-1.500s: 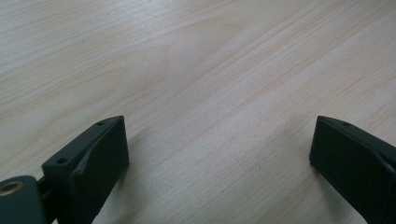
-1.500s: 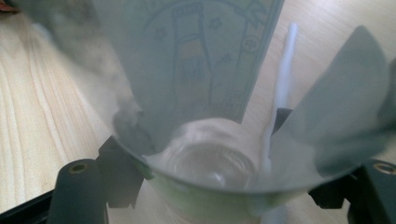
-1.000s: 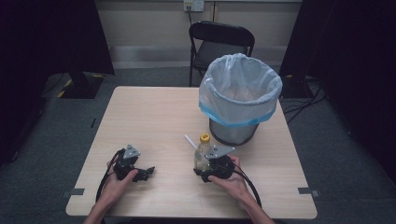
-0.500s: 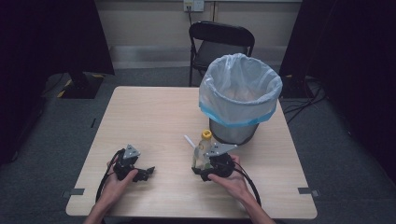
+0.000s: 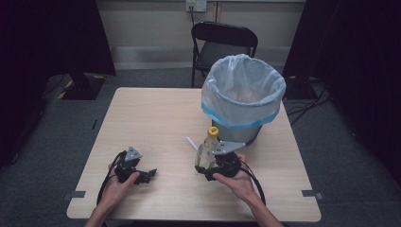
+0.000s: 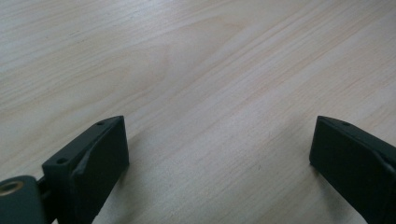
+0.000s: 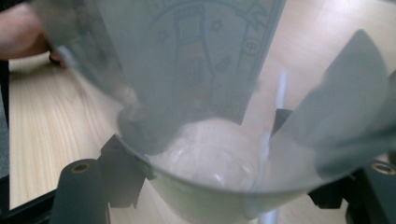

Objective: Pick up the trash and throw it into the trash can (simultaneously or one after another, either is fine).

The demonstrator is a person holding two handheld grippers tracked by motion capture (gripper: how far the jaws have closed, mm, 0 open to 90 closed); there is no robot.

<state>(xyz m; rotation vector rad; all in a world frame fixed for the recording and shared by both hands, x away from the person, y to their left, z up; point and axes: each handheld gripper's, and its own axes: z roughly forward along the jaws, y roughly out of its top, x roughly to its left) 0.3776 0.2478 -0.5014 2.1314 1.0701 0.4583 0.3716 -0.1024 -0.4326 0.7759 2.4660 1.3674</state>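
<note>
A clear plastic bottle [image 5: 207, 147] with a yellow cap [image 5: 213, 132] stands upright in my right gripper [image 5: 206, 164], just in front of the bin. In the right gripper view the bottle's see-through body [image 7: 205, 116], with a printed label, sits between the black jaws, and my right gripper [image 7: 233, 191] is shut on its lower part. The bottle hangs a little above the wooden table [image 5: 156, 118]. My left gripper [image 5: 147, 175] lies on the table at the front left, held by a hand. Its jaws stand wide apart, and my left gripper [image 6: 219, 154] has only bare wood between them.
A metal bin lined with a white and blue bag [image 5: 243, 97] stands at the table's right, close behind the bottle. A thin white stick [image 5: 191, 143] lies just left of the bottle. A black chair [image 5: 224, 45] stands beyond the table's far edge.
My right gripper has risen a little with the bottle in it, toward the bin. The left gripper has stayed where it was.
</note>
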